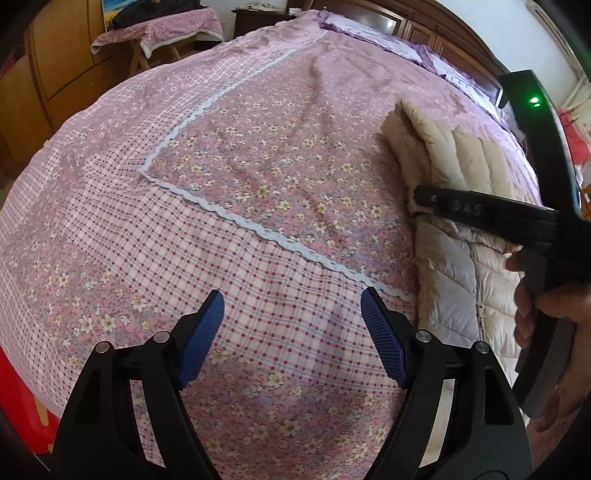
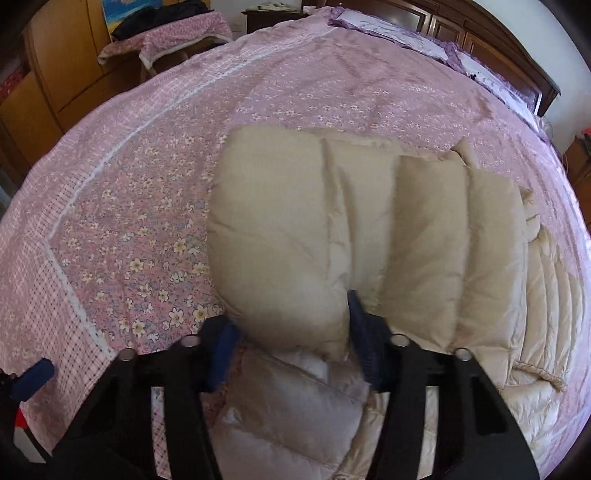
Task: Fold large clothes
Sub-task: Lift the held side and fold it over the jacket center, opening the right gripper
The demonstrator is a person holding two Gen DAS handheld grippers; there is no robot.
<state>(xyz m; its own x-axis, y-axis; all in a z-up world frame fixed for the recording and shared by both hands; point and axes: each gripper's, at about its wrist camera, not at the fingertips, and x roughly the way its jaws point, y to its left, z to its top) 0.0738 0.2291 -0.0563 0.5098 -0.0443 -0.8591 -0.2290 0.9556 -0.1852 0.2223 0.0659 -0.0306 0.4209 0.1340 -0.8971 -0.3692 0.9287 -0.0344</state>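
Note:
A cream quilted down jacket (image 2: 369, 229) lies on the pink floral bedspread (image 2: 140, 229). One puffy folded part of it is raised over the rest. My right gripper (image 2: 291, 332) has its blue pads on either side of that puffy part, jaws fairly wide, pressing the fabric. In the left wrist view the jacket (image 1: 461, 229) lies at the right, with the right gripper's black body (image 1: 487, 214) and the hand over it. My left gripper (image 1: 291, 332) is open and empty above the checked border of the bedspread (image 1: 221, 258), left of the jacket.
Purple pillows (image 1: 388, 33) and a dark wooden headboard (image 2: 498, 40) are at the far end of the bed. A small table with a floral cloth (image 1: 159, 29) and wooden wardrobes (image 1: 55, 74) stand at the far left. A red object (image 1: 22, 398) sits at the bed's near left edge.

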